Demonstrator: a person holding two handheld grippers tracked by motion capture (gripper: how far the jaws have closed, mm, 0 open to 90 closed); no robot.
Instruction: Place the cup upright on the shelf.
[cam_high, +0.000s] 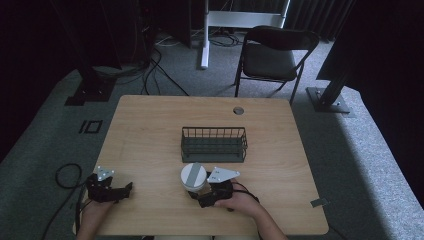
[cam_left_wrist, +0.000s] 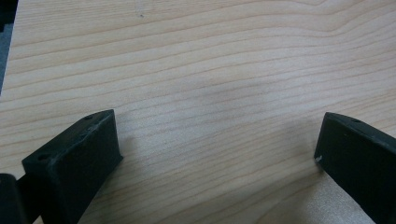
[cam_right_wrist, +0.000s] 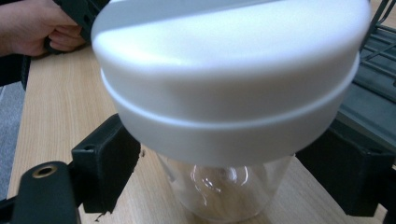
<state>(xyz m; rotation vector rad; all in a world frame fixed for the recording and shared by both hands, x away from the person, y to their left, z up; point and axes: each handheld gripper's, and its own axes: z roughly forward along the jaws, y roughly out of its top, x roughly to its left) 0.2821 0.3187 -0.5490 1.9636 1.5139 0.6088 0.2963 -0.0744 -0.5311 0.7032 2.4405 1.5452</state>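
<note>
Right gripper (cam_high: 202, 196): jaws flank clear jar (cam_right_wrist: 224, 191) under white lid (cam_right_wrist: 229, 74); contact hidden by lid, grip unconfirmed. Jar base cut off. Left gripper (cam_left_wrist: 217, 154): jaws wide apart, empty, over bare table (cam_left_wrist: 210, 70). Wire basket (cam_high: 214, 144) beyond jar.

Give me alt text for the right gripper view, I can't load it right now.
A clear plastic jar with a wide white lid stands on the light wooden table between the right tongs, one black jaw on each side of its body below the lid. A dark wire basket sits behind it at the right edge, and a hand shows top left.
</note>
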